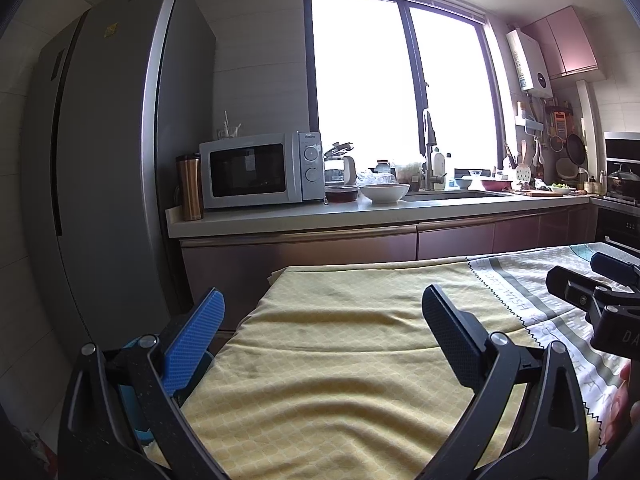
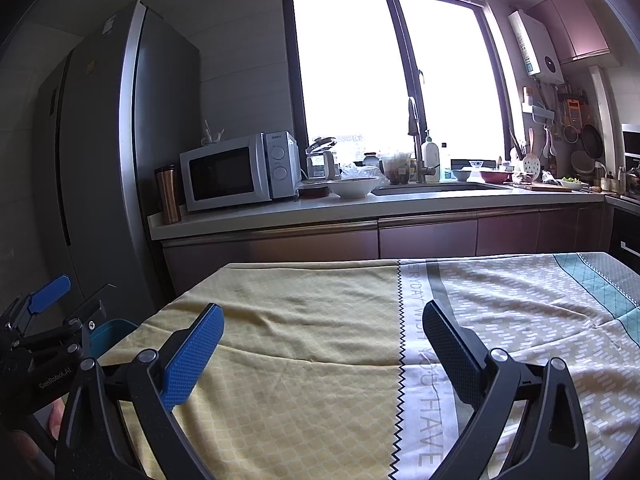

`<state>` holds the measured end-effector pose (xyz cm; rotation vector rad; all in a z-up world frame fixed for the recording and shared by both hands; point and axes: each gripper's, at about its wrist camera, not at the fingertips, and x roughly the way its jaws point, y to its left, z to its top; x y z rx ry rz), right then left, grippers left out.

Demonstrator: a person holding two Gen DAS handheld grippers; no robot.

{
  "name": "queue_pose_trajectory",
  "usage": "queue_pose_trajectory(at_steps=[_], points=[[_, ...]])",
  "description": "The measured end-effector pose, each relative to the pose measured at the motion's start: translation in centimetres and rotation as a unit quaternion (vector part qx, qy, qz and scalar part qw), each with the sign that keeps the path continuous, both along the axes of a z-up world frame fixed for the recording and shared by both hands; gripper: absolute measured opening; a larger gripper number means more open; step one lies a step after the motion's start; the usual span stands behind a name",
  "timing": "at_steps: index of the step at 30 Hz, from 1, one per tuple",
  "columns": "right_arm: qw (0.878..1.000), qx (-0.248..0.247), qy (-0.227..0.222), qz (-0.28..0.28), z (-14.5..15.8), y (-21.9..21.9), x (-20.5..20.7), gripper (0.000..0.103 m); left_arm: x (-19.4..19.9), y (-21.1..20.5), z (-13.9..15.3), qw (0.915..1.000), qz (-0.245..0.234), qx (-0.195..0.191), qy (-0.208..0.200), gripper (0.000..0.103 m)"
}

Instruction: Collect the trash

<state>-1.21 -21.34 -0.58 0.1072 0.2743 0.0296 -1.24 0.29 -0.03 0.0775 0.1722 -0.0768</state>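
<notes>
My left gripper [image 1: 322, 312] has matte black, speckled arms shaped like wedges with triangular recesses, each topped by round silver pivot screws. Its fingers [image 1: 196, 344] differ: one pad is bright blue with a fine dotted texture, the other is black with the same texture. My right gripper [image 2: 322, 330] has the same build and the same colouring. From the right wrist view, the left unit's side carries white "GenRobot.AI" lettering and small silver screws. Bare skin of my right hand [image 1: 618, 408] shows, pinkish and blurred.
</notes>
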Motion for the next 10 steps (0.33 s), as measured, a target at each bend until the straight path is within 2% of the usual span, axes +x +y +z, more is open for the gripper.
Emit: queue_pose_trajectory(at_steps=[3,7,10], points=[[1.0,0.0,0.004,0.0,-0.1,-0.2,0.2,0.096,0.5,-0.1,-0.2,0.9999,-0.001,0.002,0.013,0.098],[1.0,0.001,0.013,-0.002,-0.5,-0.6,0.7,0.096,2.6,-0.1,-1.2,0.9976,-0.007,-0.003,0.069,0.097],[1.0,-0.001,0.03,-0.002,-0.7,-1.2,1.4,0.096,4.8,-0.2,-2.1,0.9923,-0.02,0.0,0.122,0.098]])
